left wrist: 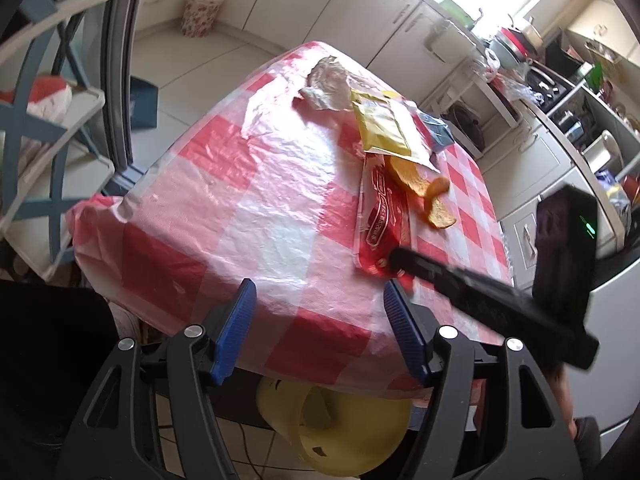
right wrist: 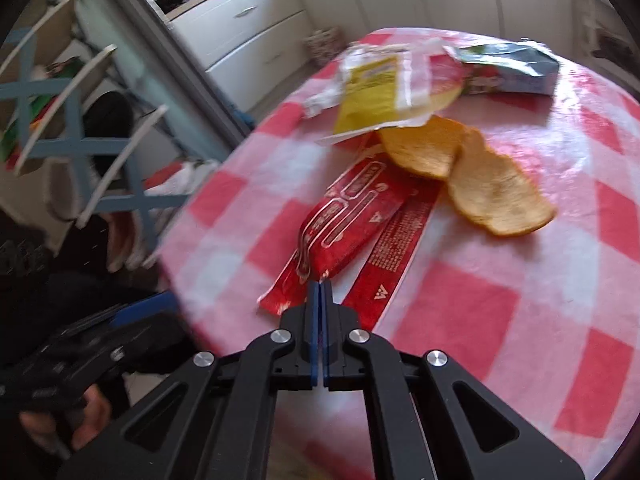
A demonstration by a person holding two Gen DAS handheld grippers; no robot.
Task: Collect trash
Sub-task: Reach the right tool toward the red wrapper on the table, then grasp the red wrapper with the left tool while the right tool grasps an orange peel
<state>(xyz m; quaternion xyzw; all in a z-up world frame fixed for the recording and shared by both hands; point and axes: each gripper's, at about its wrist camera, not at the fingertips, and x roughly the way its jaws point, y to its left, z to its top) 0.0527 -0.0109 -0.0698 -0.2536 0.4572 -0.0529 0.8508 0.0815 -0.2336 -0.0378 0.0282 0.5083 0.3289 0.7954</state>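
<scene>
A red snack wrapper (right wrist: 352,216) lies on the red-and-white checked tablecloth (right wrist: 500,320). My right gripper (right wrist: 320,286) is shut on the wrapper's near end; it also shows in the left wrist view (left wrist: 394,260), tip on the wrapper (left wrist: 384,216). Beyond the wrapper lie orange peels (right wrist: 492,192), a yellow packet (right wrist: 372,88) and a blue-grey packet (right wrist: 508,66). A crumpled white wrapper (left wrist: 328,82) sits at the far edge. My left gripper (left wrist: 320,316) is open and empty over the table's near edge.
A yellow bin (left wrist: 336,428) sits under the table's near edge, below the left gripper. A blue-and-white shelf rack (left wrist: 44,120) stands to the left. Kitchen cabinets and a cluttered counter (left wrist: 520,64) lie beyond the table.
</scene>
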